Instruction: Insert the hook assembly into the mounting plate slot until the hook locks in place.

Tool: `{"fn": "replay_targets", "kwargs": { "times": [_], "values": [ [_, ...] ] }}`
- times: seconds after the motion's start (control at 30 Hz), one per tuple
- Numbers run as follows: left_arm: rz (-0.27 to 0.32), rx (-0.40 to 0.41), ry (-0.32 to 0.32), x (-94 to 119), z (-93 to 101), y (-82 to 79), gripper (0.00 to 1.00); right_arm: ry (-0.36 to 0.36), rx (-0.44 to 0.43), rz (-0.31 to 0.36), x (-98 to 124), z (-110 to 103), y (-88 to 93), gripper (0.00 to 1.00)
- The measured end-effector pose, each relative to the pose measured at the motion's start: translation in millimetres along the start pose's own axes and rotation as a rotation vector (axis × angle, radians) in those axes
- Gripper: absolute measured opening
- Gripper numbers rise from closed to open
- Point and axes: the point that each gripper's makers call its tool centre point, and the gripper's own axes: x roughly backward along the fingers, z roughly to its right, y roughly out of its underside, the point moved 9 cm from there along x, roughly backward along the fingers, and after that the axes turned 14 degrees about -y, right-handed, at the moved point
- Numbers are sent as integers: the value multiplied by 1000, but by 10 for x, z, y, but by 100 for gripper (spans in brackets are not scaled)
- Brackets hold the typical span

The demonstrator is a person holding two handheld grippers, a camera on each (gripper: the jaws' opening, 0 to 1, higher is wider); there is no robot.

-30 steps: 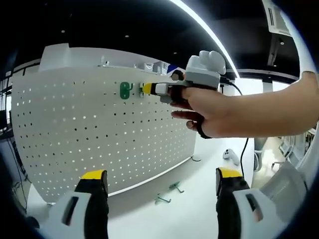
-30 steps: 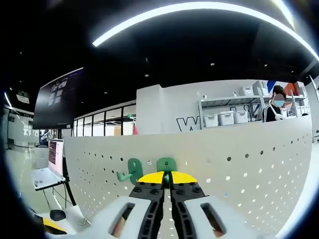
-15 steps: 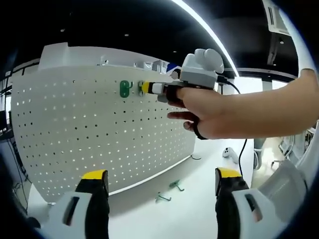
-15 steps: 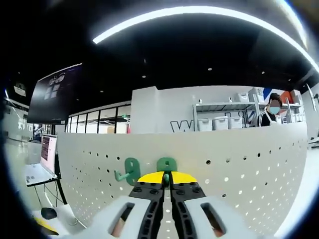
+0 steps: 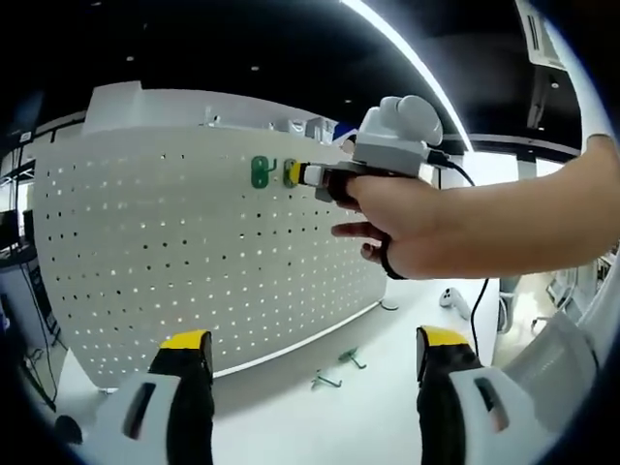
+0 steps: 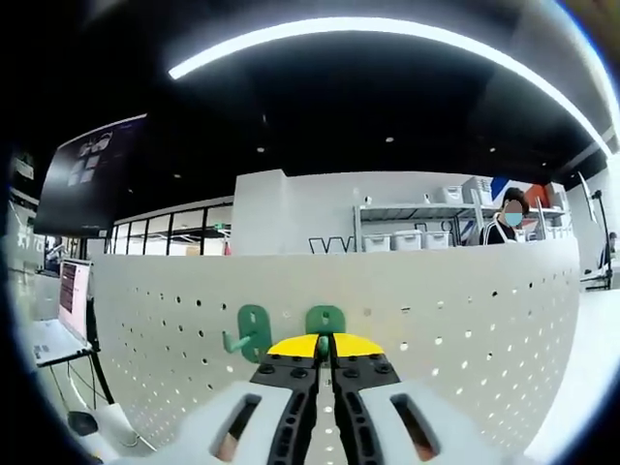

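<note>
Left gripper (image 5: 308, 354) waits low with its yellow-tipped jaws spread wide and nothing between them, facing a white pegboard (image 5: 194, 262) that stands upright on a white table (image 5: 368, 407). Ahead of those jaws and up near the board's top edge, a green hook (image 5: 260, 171) sits mounted on the board. Just to its right, the right gripper (image 5: 294, 174), held in a person's hand (image 5: 407, 228), presses its yellow tips against the board. Two loose green hooks (image 5: 339, 370) lie on the table at the board's foot, between the left gripper's jaws and beyond them.

In the right gripper view, the right gripper (image 6: 324, 346) is clenched on a second green hook (image 6: 325, 320), whose flat plate rises just above the closed tips against the pegboard (image 6: 465, 329). The mounted hook (image 6: 250, 329) sits just to the left of the tips. A laptop (image 6: 68, 300) stands far off to the left, and a person (image 6: 504, 223) stands behind the board by shelving (image 6: 417, 218).
</note>
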Motion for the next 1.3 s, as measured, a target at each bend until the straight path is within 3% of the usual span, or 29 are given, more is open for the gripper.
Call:
{"fn": "replay_targets", "kwargs": {
  "times": [0.7, 0.8, 0.9, 1.3],
  "values": [
    [8, 0, -2, 5, -21, -5, 88, -74, 22, -46, 28, -12, 4, 10],
    [9, -5, -5, 6, -16, -20, 88, -133, 93, -65, 41, -47, -3, 18],
    [13, -1, -7, 6, -18, -37, 88, -143, 111, -70, 74, -48, 1, 20],
    [14, 3, -8, 8, 3, -53, 89, -243, 53, -59, 194, -53, 78, 41]
  ]
}}
